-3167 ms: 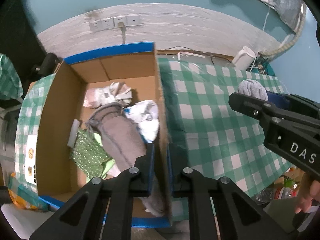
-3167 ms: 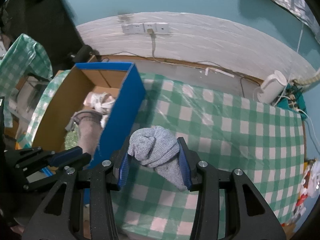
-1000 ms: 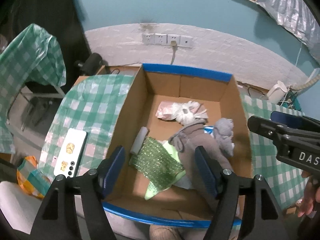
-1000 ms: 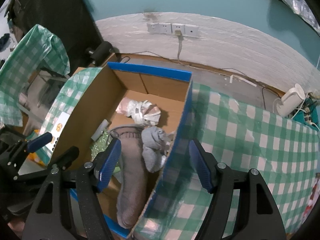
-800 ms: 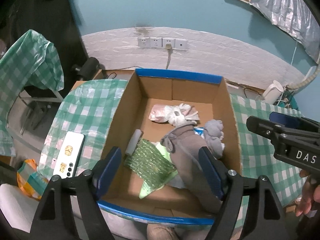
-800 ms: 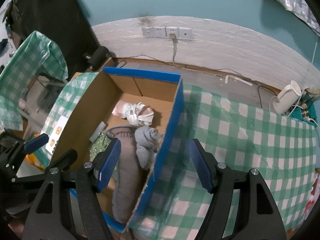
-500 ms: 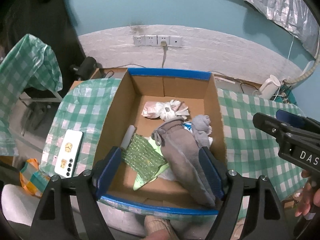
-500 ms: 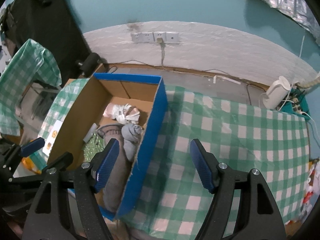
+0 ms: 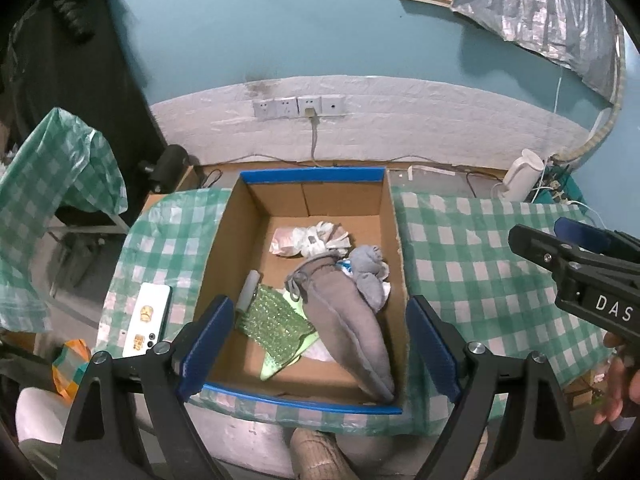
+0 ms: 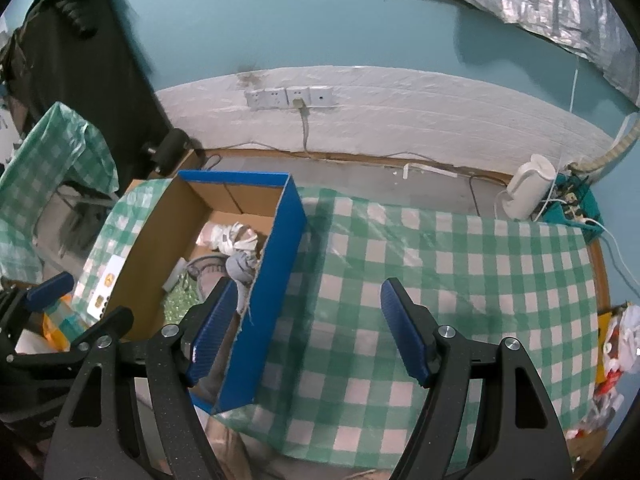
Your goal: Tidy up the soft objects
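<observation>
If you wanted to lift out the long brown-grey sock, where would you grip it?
Grip the long brown-grey sock at its mid-length, from above, jaws across its width. It lies flat in the box; its toe sits in the corner, the small grey sock beside its cuff.

White letters "DAS" on black body of right gripper point(image 9: 576, 252), cut by frame edge; nothing else legible

Left gripper point(image 9: 320, 344): black skeletal finger arms, silver screw heads, blue ribbed pads. Right gripper point(image 10: 306, 326): identical build; beside the cardboard box point(image 9: 394, 240), its black body carries white lettering "DAS". Fingers point(image 9: 618, 384) grip its handle.
</observation>
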Available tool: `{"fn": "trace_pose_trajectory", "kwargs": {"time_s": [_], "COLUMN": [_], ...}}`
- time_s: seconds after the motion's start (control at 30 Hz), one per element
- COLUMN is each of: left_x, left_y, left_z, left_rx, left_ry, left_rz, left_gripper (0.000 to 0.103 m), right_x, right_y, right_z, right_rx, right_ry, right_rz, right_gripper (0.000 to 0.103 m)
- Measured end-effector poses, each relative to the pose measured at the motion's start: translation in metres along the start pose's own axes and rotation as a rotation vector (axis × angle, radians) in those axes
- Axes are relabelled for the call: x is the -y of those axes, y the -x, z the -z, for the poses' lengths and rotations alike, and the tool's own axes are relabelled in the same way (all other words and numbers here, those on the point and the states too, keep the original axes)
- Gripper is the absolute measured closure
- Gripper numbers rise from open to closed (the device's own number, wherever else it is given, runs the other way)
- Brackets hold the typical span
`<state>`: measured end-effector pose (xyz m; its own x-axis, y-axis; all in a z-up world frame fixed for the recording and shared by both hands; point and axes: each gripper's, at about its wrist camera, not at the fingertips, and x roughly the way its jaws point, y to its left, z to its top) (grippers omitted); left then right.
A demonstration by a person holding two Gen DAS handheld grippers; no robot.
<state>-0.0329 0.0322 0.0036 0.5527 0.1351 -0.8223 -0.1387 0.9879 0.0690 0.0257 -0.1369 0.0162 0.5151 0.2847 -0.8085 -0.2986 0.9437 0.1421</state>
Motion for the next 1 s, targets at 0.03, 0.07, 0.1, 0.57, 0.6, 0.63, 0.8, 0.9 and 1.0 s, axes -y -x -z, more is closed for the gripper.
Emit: {"fn": "trace_pose_trajectory", "kwargs": {"time_s": [0.03,0.07,0.1,0.57,0.6,0.63,0.8,0.9,1.0], "left_x": [0.002,0.003,0.004,0.021,0.021,0.022,0.026,0.028,0.028], "left_y": [0.002,0.004,0.005,0.018,0.018,0.018,0.017,0.018,0.018], "left_z": [-0.001,-0.001,-0.001,-0.003,-0.002,-0.002,-0.002,-0.002,-0.002], "left_rx": [0.006,0.009,0.011,0.017,0.017,0.014,0.004,0.006,0.006], "left_ry": [-0.006,-0.009,-0.011,-0.038,-0.037,-0.038,-0.046,-0.048,-0.047], "left_rz": [-0.001,-0.002,-0.004,0.032,0.034,0.035,0.036,0.037,0.037], "left_gripper": [0.014,0.014,0.014,0.014,0.014,0.014,0.014,0.014,0.014], "right_x": [0.002,0.003,0.004,0.014,0.015,0.016,0.020,0.020,0.020], "right_y": [0.003,0.005,0.009,0.026,0.026,0.026,0.026,0.025,0.026], "right_z": [0.001,0.002,0.003,0.006,0.007,0.007,0.009,0.009,0.009], "right_rx": [0.004,0.007,0.012,0.048,0.048,0.047,0.046,0.044,0.047], "right_ry": [-0.001,-0.001,0.001,-0.005,-0.007,-0.008,-0.013,-0.013,-0.016], "right_rz": [0.001,0.001,0.002,0.006,0.007,0.008,0.007,0.006,0.008], "right_gripper": [0.029,0.029,0.029,0.029,0.029,0.029,0.029,0.029,0.029]}}
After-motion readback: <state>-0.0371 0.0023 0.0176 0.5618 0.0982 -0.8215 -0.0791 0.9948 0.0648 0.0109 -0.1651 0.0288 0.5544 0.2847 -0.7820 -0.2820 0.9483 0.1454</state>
